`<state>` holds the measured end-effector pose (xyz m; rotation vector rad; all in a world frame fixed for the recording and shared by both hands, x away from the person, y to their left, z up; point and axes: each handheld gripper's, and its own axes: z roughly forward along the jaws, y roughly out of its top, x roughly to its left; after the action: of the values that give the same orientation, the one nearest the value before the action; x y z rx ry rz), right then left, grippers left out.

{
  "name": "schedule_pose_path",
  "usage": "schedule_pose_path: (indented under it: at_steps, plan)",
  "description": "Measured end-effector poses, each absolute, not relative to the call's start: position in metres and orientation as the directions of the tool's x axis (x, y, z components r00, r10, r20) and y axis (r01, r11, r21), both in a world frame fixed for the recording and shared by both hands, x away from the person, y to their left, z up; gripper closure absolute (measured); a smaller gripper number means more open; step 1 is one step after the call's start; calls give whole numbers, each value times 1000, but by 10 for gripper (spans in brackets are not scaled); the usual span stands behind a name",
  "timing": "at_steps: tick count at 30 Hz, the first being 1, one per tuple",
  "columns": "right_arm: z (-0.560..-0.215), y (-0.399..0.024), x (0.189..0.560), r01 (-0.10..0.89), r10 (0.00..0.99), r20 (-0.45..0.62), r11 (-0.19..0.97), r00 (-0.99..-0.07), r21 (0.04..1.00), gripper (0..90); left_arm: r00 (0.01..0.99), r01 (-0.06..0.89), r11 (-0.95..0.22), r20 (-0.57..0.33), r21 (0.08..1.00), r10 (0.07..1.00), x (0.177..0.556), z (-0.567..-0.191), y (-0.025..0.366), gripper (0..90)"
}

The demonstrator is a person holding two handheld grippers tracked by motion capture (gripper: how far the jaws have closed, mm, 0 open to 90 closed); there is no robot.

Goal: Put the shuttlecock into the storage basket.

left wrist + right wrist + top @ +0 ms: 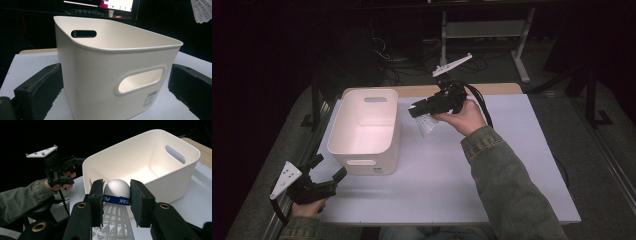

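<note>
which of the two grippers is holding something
The right gripper, beside the white bin: its jaws clamp a shuttlecock by the cork. The left gripper stands open near the bin's front, gripping nothing.

High view overlooks table; both gripper views face bin (110, 75).

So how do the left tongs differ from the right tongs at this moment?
The left tongs stand open with nothing held, while the right tongs are shut on the shuttlecock. The left tongs sit low at the table's near corner, in front of the white bin; the right tongs are raised beside the bin's right side. Both are black and hand-held.
</note>
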<state>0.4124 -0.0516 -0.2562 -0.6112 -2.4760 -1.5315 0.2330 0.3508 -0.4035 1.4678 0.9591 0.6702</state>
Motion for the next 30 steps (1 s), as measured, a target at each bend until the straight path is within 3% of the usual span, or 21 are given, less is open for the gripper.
schedule_pose_path:
  at_steps: [30]
  plan:
    - [-252, 2, 418, 416, 218, 356, 391, -909, 821, 634, 502, 170, 43, -125, 984, 856, 233, -404, 351, 0]
